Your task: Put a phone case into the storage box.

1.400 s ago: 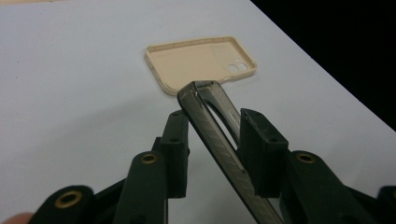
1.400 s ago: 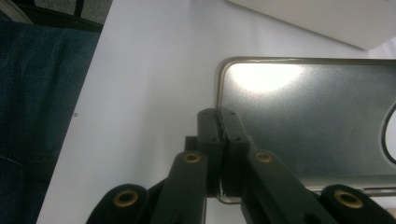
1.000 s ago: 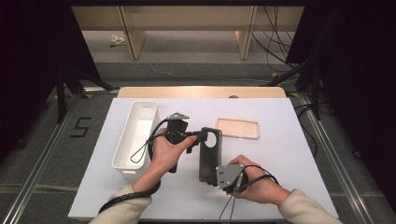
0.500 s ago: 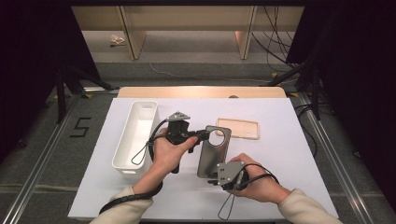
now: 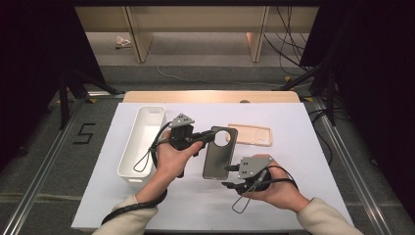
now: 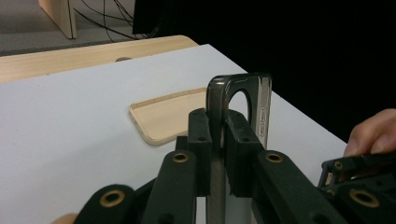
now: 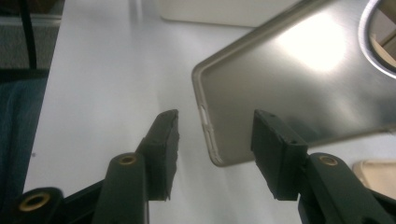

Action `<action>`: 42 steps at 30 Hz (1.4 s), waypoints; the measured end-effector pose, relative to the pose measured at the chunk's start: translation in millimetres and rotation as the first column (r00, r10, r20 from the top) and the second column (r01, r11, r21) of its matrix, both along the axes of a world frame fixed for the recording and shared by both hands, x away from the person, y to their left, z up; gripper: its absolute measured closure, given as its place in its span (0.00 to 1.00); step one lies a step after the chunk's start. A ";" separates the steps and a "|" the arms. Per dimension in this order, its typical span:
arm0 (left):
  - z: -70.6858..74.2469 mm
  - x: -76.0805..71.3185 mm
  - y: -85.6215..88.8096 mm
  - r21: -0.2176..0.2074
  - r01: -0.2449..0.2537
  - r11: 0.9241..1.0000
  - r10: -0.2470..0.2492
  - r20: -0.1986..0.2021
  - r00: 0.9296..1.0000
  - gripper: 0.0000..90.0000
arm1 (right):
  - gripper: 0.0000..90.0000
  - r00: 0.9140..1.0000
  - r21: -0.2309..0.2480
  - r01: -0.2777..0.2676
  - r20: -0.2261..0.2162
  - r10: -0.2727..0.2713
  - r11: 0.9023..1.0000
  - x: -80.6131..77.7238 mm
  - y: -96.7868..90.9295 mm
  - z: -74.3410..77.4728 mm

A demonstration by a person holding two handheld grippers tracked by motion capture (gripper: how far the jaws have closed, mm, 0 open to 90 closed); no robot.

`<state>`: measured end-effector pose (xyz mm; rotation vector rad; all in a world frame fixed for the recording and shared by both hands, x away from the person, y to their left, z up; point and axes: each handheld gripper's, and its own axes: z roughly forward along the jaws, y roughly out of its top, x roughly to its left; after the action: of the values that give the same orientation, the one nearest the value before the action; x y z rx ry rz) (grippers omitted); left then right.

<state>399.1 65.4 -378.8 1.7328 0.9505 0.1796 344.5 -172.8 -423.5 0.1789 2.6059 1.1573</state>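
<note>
Dark phone case held over the desk, passed between my two hand-held grippers.

My left hand-held gripper [image 5: 208, 138] is clamped tight on the camera-hole end of the dark phone case [image 5: 219, 152], its pads pressing both faces of the case's thin edge, as the left gripper view shows [image 6: 239, 100]. The case hangs above the white desk [image 5: 303, 161], between my hands. My right hand-held gripper [image 5: 229, 177] sits at the case's near end with its jaws about half apart, having just been opening; in the right gripper view the case's corner [image 7: 280, 70] lies between the pads, which do not press on it. A tan phone case [image 5: 249, 134] lies flat on the desk just beyond, and a white tray [image 5: 142, 139] stands to the left.
</note>
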 end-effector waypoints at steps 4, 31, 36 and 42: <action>0.5 0.2 2.2 0.003 0.004 1.000 -0.004 0.023 1.000 0.91 | 0.55 0.999 0.034 0.042 -0.026 -0.041 0.999 2.2 -6.1 1.8; 5.3 1.4 14.6 0.007 -0.011 1.000 0.010 0.099 0.995 0.91 | 0.34 0.960 0.163 0.267 -0.132 -0.247 0.950 15.6 -40.1 -2.7; 5.9 1.3 16.6 0.007 -0.009 1.000 0.008 0.116 0.993 0.91 | 0.32 0.954 0.178 0.285 -0.145 -0.261 0.942 17.3 -42.7 -3.5; 8.1 1.2 19.5 0.004 -0.014 1.000 0.014 0.125 0.992 0.91 | 0.30 0.950 0.193 0.297 -0.154 -0.270 0.935 18.3 -44.7 -3.5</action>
<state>400.3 84.9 -370.7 1.6994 0.8709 0.2969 362.8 -217.5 -426.9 0.6713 2.4443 1.3520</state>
